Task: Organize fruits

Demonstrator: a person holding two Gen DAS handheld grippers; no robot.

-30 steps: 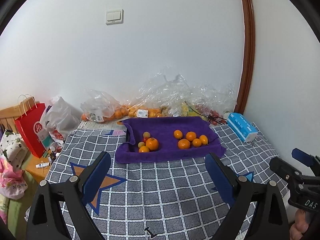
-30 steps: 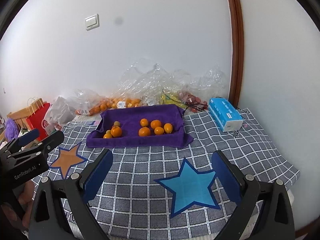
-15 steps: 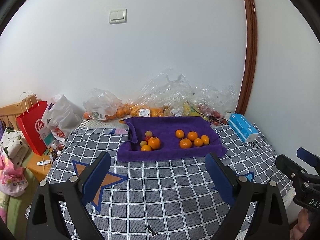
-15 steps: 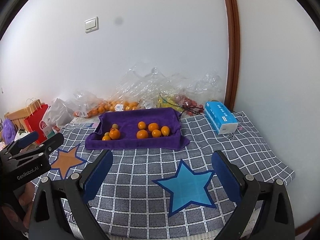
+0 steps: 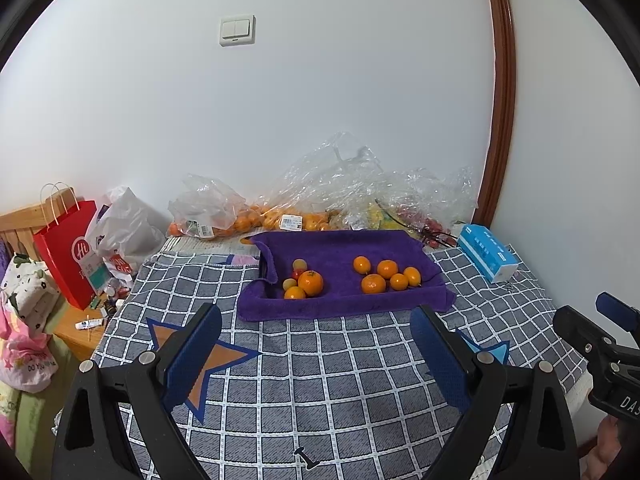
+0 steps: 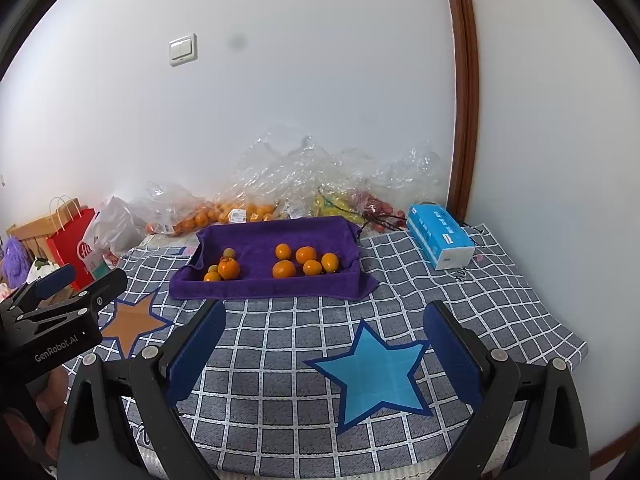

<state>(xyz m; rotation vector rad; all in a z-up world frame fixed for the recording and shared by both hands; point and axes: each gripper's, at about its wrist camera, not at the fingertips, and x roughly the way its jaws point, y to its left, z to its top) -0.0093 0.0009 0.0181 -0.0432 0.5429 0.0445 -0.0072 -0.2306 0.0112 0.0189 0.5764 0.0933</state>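
Two white walls meet at a brown wooden trim (image 5: 505, 92), with a light switch (image 5: 237, 30) high on the back one. Below, the surface wears a grey checked cloth (image 5: 320, 368) with star patches. Clear plastic bags (image 5: 340, 196) of fruit line the wall. A purple towel (image 5: 340, 300) holds oranges in two clusters, left (image 5: 310, 283) and right (image 5: 374, 283). A blue tissue pack (image 5: 486, 252) lies to its right. The left hand-held gripper (image 5: 316, 356) and right hand-held gripper (image 6: 324, 352) hover near the front edge, jaws spread wide, empty.
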